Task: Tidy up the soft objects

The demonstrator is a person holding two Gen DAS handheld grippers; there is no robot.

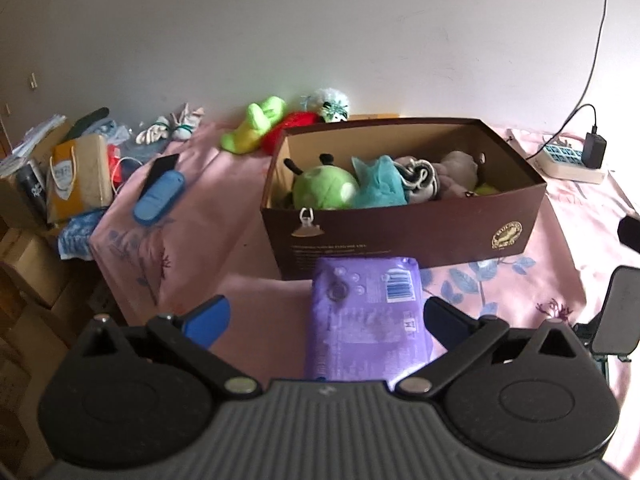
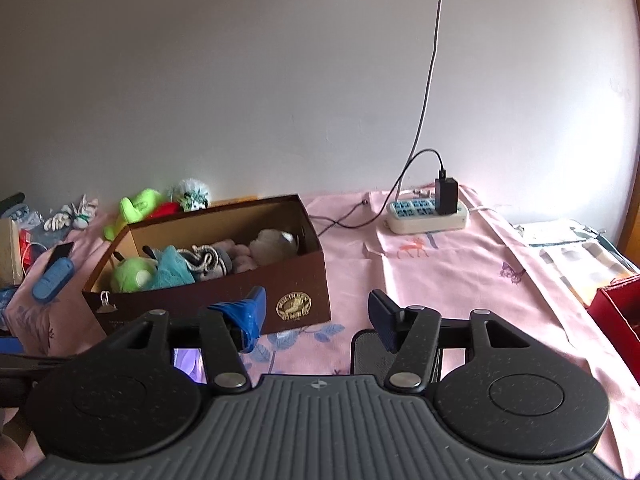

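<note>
1. The left tool [image 1: 326, 318] stands wide open around the purple pack [image 1: 366, 316]; its blue pads are clear of the pack on both sides, so nothing is gripped.
2. The pack lies flat on the pink cloth [image 1: 192, 248] just in front of the brown box [image 1: 404, 220]. It is a glossy, rectangular plastic wrap that looks squashy.
3. To do the step well, I judge it best to centre the pads on the pack's long sides, squeeze gently and lift above the rim.
4. The cardboard box already holds a round green plush [image 1: 324, 188], teal mesh [image 1: 378, 184] and grey knitted pieces.
5. The right tool [image 2: 316, 316] is open and empty over the cloth.
</note>
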